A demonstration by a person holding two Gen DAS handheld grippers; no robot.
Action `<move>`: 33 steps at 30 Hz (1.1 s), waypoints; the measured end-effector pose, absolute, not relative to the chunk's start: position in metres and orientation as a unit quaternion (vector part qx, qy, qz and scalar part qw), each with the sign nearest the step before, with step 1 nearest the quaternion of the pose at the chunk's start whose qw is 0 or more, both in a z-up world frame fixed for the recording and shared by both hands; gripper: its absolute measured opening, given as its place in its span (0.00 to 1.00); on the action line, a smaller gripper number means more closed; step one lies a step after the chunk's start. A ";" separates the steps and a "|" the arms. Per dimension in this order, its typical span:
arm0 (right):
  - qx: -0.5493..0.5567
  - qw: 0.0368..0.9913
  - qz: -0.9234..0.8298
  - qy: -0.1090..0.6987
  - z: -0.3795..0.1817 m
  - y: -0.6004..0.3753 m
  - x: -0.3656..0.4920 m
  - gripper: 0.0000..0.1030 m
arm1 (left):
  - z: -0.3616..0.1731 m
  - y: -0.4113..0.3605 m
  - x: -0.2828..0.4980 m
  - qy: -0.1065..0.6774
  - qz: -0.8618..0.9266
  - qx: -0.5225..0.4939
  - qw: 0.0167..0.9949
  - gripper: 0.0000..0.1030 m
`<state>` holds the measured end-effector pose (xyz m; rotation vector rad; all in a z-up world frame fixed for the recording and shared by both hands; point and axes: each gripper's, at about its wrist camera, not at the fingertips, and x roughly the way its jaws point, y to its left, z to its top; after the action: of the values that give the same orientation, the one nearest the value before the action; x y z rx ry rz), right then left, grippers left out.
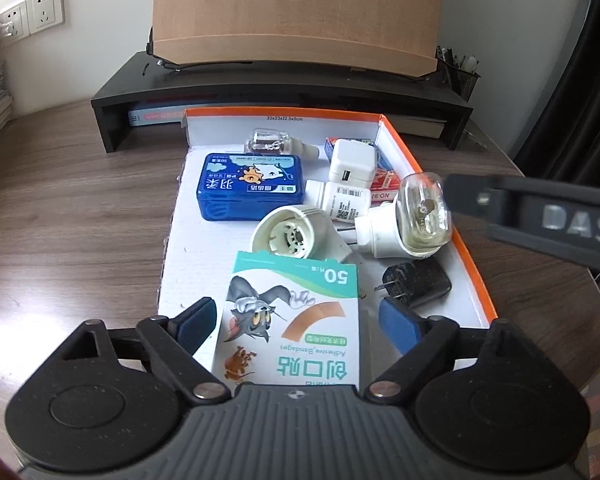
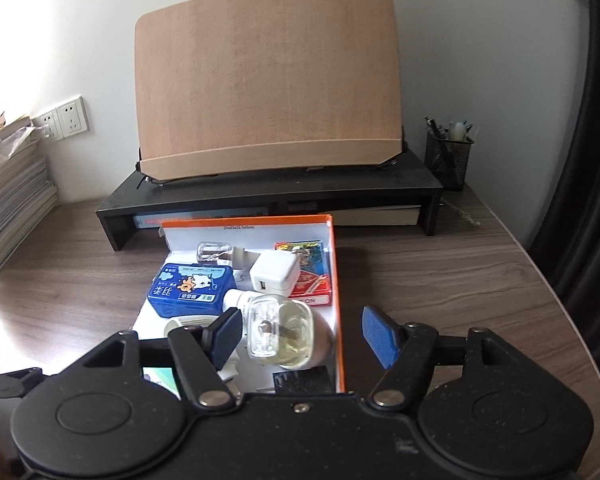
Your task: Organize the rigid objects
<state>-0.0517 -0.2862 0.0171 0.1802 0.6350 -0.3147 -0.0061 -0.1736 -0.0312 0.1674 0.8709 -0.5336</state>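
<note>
Bandage box (image 1: 288,320) lay in the tray (image 1: 476,280), between the wide-spread pads of the left gripper (image 1: 300,324), neither touching it. Closing askew could crush the card. The right gripper (image 2: 300,338), also wide, hung over the vaporizer (image 2: 288,336); a nudge might roll it onto the black plug (image 1: 416,286) at 5 o'clock.

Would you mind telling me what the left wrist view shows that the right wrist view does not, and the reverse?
Only the left wrist view shows the bandage box between the open left gripper and the whole black plug adapter. Only the right wrist view shows the full wooden board and the open right gripper. Both show the orange-rimmed box, blue case and white charger.
</note>
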 end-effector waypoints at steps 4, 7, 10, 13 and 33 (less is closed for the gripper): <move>0.086 0.938 -0.156 0.298 0.027 -0.290 -0.072 0.79 | -0.024 -0.168 -0.010 0.415 -0.238 0.075 0.875 0.92; 0.089 0.940 -0.158 0.289 0.034 -0.294 -0.086 0.80 | -0.014 -0.162 -0.016 0.409 -0.221 0.070 0.883 0.93; 0.093 0.942 -0.152 0.286 0.037 -0.297 -0.097 0.81 | -0.004 -0.156 -0.025 0.404 -0.209 0.060 0.889 0.95; 0.093 0.942 -0.143 0.289 0.035 -0.296 -0.106 0.81 | 0.004 -0.150 -0.036 0.402 -0.198 0.056 0.892 1.00; 0.092 0.924 -0.144 0.343 0.024 -0.253 -0.157 0.84 | 0.014 -0.117 -0.077 0.395 -0.198 0.089 0.893 1.00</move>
<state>-0.1574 -0.2533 0.0237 0.1884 0.7037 -0.2965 -0.0766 -0.1170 0.0141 0.1846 0.8196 -0.4106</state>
